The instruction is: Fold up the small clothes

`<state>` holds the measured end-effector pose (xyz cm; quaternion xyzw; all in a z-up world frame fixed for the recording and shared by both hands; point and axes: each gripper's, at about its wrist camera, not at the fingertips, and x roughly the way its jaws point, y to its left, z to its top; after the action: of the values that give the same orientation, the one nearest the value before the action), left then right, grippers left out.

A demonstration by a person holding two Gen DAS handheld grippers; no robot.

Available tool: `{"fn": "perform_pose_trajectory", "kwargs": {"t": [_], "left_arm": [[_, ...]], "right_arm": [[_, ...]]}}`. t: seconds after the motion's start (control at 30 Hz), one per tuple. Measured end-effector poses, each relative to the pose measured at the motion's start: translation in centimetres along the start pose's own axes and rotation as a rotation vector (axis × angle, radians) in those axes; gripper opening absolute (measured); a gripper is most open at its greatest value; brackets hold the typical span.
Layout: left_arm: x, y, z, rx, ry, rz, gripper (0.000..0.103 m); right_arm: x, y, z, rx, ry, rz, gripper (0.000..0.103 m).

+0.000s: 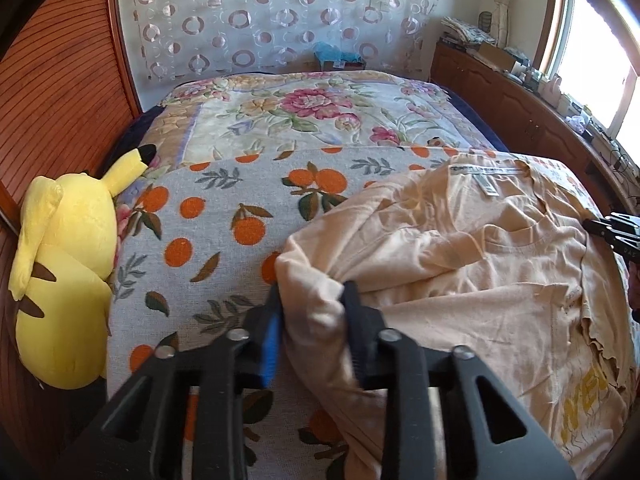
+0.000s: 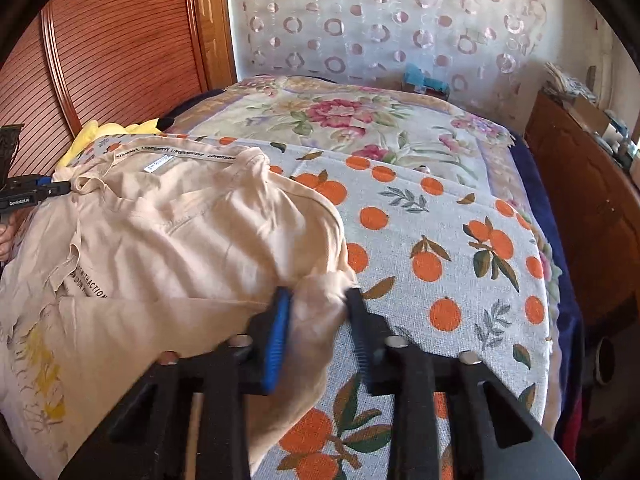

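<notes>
A beige T-shirt (image 1: 460, 248) lies crumpled on the orange-print cloth (image 1: 208, 216) over the bed, collar tag up. My left gripper (image 1: 312, 300) is shut on a bunch of its fabric at the shirt's left side. My right gripper (image 2: 318, 300) is shut on a bunch of the same shirt (image 2: 180, 232) at its right side. Each gripper shows at the edge of the other's view: the right one (image 1: 612, 232), the left one (image 2: 36, 192).
A yellow plush toy (image 1: 68, 264) lies at the bed's left edge against the wooden headboard (image 1: 60, 92). A floral blanket (image 1: 312, 108) covers the far bed. A wooden cabinet (image 2: 592, 200) with clutter runs along the right under the window.
</notes>
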<state>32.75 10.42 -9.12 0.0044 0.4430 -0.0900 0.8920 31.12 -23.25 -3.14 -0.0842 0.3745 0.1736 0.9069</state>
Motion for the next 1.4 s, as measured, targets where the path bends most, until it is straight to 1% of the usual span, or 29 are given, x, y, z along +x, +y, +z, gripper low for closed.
{"fn": "perform_pose_trajectory", "kwargs": {"t": [0.03,0.1,0.17,0.23,0.37,0.5,0.6,0.7,0.83,0.93,1.03,1.1,1.17,1.27,1.33,1.37,1.4], "left_arm": [[-0.2,-0.3,0.0,0.006,-0.002,-0.003,0.013],[-0.9,-1.0,-0.1,0.02,-0.019,-0.002,0.009],[-2.4,-1.6,-0.2,0.031,-0.046,-0.014,0.008],[-4.3,-2.2,-0.4,0.037,-0.078,-0.035,0.008],[-8.4,-3.6,-1.7,0.059,-0.131,-0.064,0.007],[-12.4,-4.9,-4.7,0.079,-0.169,-0.089,0.007],[-15.0,-5.5,-8.0,0.089,-0.187,-0.102,0.007],[-17.1,-5.9,-11.8,0.078,-0.189,-0.11,0.007],[-19.7,-5.9,-17.4,0.035,-0.185,-0.11,0.007],[-21.2,-5.5,-20.4,-0.01,-0.174,-0.118,0.007],[-23.0,-5.7,-22.7,-0.013,-0.167,-0.114,0.007],[-23.8,-5.7,-23.5,-0.002,-0.16,-0.112,0.007],[-23.7,-5.8,-23.8,0.018,-0.143,-0.088,0.007],[-22.9,-5.7,-23.9,0.016,-0.124,-0.084,0.007],[-22.5,-5.7,-24.0,0.02,-0.114,-0.08,0.008],[-22.4,-5.6,-24.0,0.018,-0.11,-0.076,0.01],[-22.5,-5.5,-24.1,0.015,-0.11,-0.072,0.015]], "right_arm": [[0.0,0.2,0.0,-0.009,0.003,-0.007,0.008],[0.0,0.4,0.1,-0.017,0.008,-0.015,0.006],[-0.4,0.3,0.1,0.0,-0.001,0.01,0.006],[-1.5,0.1,0.2,0.02,-0.032,0.03,0.005],[-5.0,0.7,-0.4,0.036,-0.103,0.05,0.005],[-9.6,1.7,-1.9,0.017,-0.169,0.07,0.005],[-12.7,2.8,-4.5,-0.002,-0.194,0.081,0.005],[-15.3,3.7,-8.2,-0.03,-0.192,0.083,0.005],[-19.1,4.3,-13.6,-0.033,-0.183,0.104,0.005],[-21.9,4.3,-16.8,-0.012,-0.171,0.133,0.005],[-24.1,4.8,-19.4,-0.023,-0.141,0.13,0.005],[-25.6,4.9,-20.6,-0.029,-0.131,0.13,0.005],[-26.5,4.7,-21.3,-0.032,-0.114,0.136,0.005],[-26.0,4.9,-21.8,-0.029,-0.054,0.128,0.005],[-25.3,5.1,-22.5,-0.038,-0.019,0.14,0.005],[-25.1,5.2,-22.8,-0.039,-0.006,0.14,0.005],[-24.9,5.5,-22.8,-0.037,0.004,0.14,0.005]]}}
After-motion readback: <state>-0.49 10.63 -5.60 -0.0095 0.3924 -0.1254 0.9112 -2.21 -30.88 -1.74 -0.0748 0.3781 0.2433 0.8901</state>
